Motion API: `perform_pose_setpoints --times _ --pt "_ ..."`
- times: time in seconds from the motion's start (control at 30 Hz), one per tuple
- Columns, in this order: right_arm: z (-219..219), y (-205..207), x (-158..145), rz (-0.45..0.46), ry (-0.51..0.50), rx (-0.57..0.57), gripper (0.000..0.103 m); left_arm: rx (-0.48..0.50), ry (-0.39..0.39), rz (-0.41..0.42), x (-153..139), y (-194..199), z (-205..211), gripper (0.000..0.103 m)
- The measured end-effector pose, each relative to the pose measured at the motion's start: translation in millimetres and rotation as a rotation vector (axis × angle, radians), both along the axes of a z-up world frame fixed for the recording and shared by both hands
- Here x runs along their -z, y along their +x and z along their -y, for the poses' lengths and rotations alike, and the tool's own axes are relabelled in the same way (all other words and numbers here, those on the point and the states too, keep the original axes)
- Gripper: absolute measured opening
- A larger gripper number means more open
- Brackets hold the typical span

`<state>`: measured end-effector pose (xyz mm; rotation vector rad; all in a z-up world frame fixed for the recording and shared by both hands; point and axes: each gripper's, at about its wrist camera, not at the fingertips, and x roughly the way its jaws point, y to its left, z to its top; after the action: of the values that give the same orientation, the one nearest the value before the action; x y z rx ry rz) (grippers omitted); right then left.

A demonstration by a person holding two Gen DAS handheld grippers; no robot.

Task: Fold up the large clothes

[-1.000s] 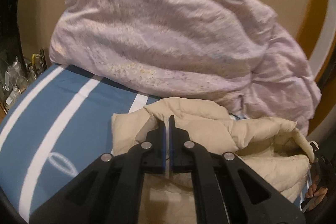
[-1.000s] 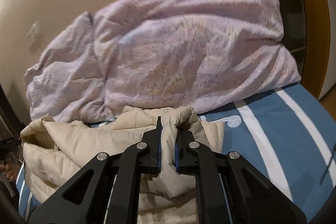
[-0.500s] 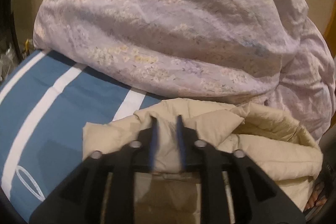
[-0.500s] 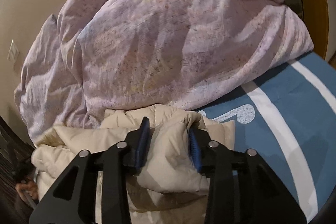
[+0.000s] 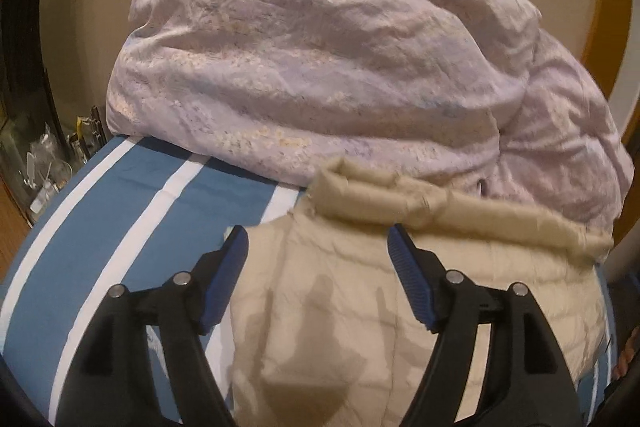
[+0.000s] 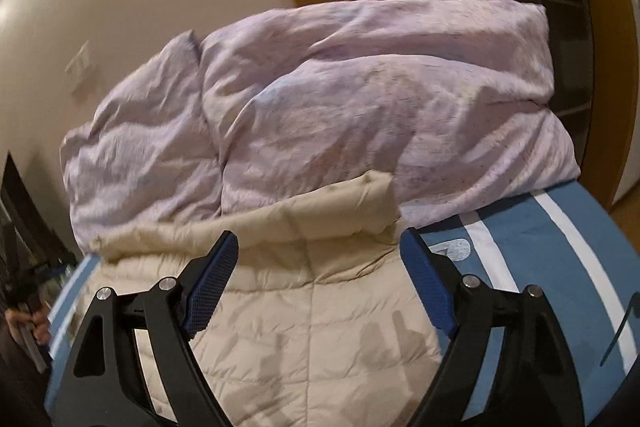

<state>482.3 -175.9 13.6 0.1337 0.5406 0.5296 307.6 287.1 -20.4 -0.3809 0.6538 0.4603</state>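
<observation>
Left wrist view first, biggest stuff down: the blue sheet with white stripes (image 5: 132, 211) covers the bed, and that huge lilac duvet (image 5: 320, 67) is heaped from about 10 to 2 o'clock, taking up the whole back. The beige puffer jacket (image 5: 340, 307) I'm folding lies in front of it, from centre down to 6 o'clock, its top edge touching the duvet. In the right wrist view it's the same jacket (image 6: 300, 327) from centre to 6, with a puffy rolled edge (image 6: 360, 203) near 12 butting against the duvet (image 6: 320, 99).

My left gripper (image 5: 318, 247) is opening, jaws wide apart, jacket below and between them but nothing pinched. Right gripper (image 6: 320, 247), same deal: opening, pads off the fabric.

My guess is I've just laid a fold down, so the trick now is lifting straight off without snagging that slippery quilting. Puffy stuff springs back, so I'd press the fold flat, then go for the next edge with both grippers level, taking thick bites at matching spots so it doesn't skew into the duvet.
</observation>
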Motion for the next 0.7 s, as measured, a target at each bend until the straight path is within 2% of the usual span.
perform_pose_setpoints --times 0.2,0.33,0.47,0.57,0.7 --pt "-48.9 5.1 15.9 0.021 -0.156 -0.020 0.083 0.029 0.055 -0.048 13.6 23.8 25.6 0.073" --pt "-73.8 29.4 36.2 -0.013 -0.231 -0.006 0.076 0.023 0.155 -0.085 22.0 53.7 41.5 0.073" --pt "-81.0 52.3 48.5 -0.037 -0.259 0.033 0.076 0.006 0.230 -0.114 30.9 78.3 48.6 0.073" --pt "-75.1 69.1 58.7 -0.078 -0.258 0.083 0.076 -0.008 0.235 -0.144 41.7 89.7 45.3 0.073" --pt "-59.4 84.3 85.5 -0.174 -0.238 0.133 0.074 -0.037 0.177 -0.160 61.1 93.9 31.9 0.075"
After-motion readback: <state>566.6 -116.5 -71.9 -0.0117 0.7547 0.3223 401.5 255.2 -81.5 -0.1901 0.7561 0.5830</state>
